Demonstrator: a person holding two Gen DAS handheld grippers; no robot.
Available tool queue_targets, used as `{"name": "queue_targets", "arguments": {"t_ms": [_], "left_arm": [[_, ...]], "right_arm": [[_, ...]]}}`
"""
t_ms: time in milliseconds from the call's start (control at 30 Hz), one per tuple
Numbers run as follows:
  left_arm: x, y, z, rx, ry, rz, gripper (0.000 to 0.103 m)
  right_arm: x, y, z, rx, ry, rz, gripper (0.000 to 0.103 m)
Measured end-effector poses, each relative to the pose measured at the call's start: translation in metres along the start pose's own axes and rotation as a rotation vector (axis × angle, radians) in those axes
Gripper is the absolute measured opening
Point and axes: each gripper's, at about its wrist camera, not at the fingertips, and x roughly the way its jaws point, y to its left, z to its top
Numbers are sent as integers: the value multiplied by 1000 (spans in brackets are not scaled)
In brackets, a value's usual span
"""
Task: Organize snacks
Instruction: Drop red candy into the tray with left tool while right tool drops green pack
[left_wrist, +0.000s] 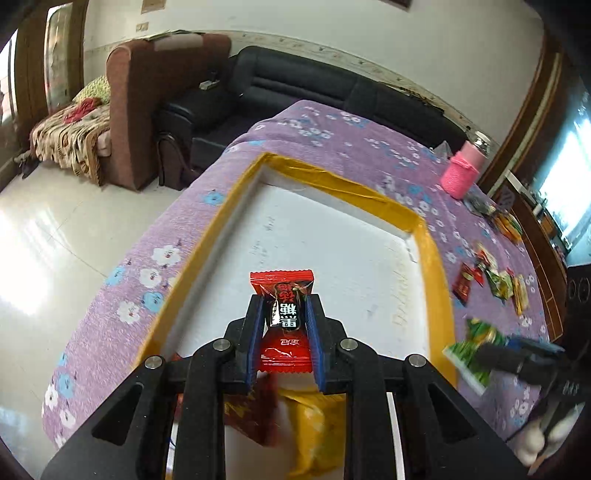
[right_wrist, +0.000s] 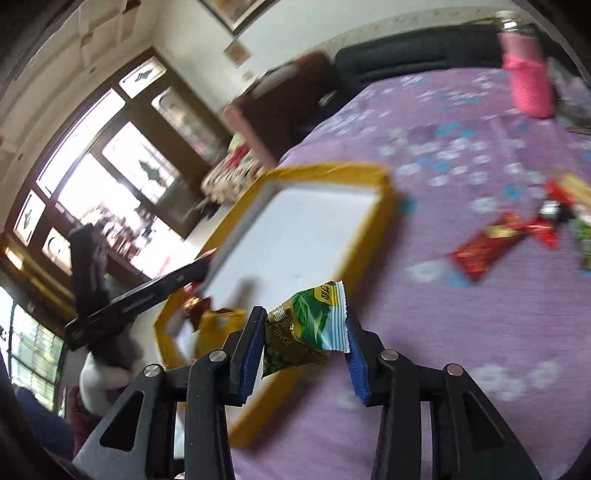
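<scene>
Two snacks are held up. A red candy packet (left_wrist: 282, 317) is squeezed by the left tongs (left_wrist: 284, 308) over the yellow-edged tray (left_wrist: 424, 236). A green snack packet (right_wrist: 308, 325) is pinched by the right tongs (right_wrist: 304, 325) beside the tray, over the purple desk (right_wrist: 461, 325).

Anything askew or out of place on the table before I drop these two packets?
Nothing damaged or spilled. Loose snack packets lie scattered on the purple cloth outside the yellow-rimmed tray. The green packet sits tilted in the right gripper; the red candy sits straight in the left gripper.
</scene>
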Motion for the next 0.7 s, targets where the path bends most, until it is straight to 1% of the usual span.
{"name": "queue_targets", "arguments": {"t_ms": [67, 167, 267, 333, 400, 433, 467, 500, 567, 633, 700], "left_arm": [[5, 10, 4, -16, 9, 2, 20], [12, 20, 8, -39, 19, -2, 20], [10, 32, 7, -69, 24, -36, 21], [6, 39, 6, -86, 21, -58, 23], [-1, 46, 3, -106, 14, -89, 28], [-7, 48, 1, -114, 2, -100, 34], [-12, 49, -1, -119, -11, -104, 41], [-19, 50, -2, -125, -28, -103, 46], [-33, 48, -6, -140, -68, -107, 63], [-46, 43, -9, -155, -103, -140, 68], [-56, 38, -14, -175, -125, -210, 68]], "right_arm": [[26, 22, 7, -25, 54, 5, 41], [61, 46, 18, -60, 108, -14, 41], [93, 61, 26, -63, 162, -18, 41], [110, 68, 29, -71, 186, -33, 44], [121, 71, 29, -66, 205, -30, 44], [123, 72, 29, -60, 206, -26, 45], [124, 72, 31, -59, 207, -24, 48], [123, 71, 32, -63, 202, -24, 51], [115, 72, 32, -72, 178, -32, 54], [101, 71, 31, -76, 153, -30, 55], [79, 66, 33, -71, 117, -29, 55]]}}
